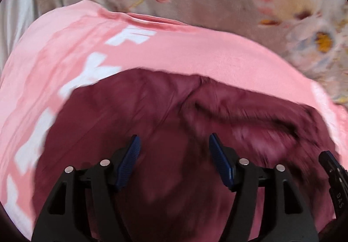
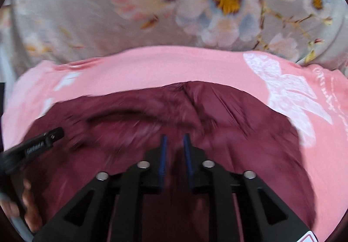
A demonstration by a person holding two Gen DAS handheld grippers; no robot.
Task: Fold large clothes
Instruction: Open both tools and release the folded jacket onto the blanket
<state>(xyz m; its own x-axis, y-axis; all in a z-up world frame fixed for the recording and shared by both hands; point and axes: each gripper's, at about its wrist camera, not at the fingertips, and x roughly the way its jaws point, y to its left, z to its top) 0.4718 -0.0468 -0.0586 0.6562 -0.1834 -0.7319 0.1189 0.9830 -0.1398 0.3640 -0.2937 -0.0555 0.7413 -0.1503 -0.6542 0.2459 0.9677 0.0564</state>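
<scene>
Matt pink cloth, maroon fleece

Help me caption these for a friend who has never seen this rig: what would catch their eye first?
Probably the dark maroon garment, filling the lower middle of both views on top of a pink garment with white print. Next, the blue-padded grippers over the maroon cloth: the left gripper stands wide open, the right gripper has only a narrow gap. Behind everything lies a grey floral sheet.
</scene>
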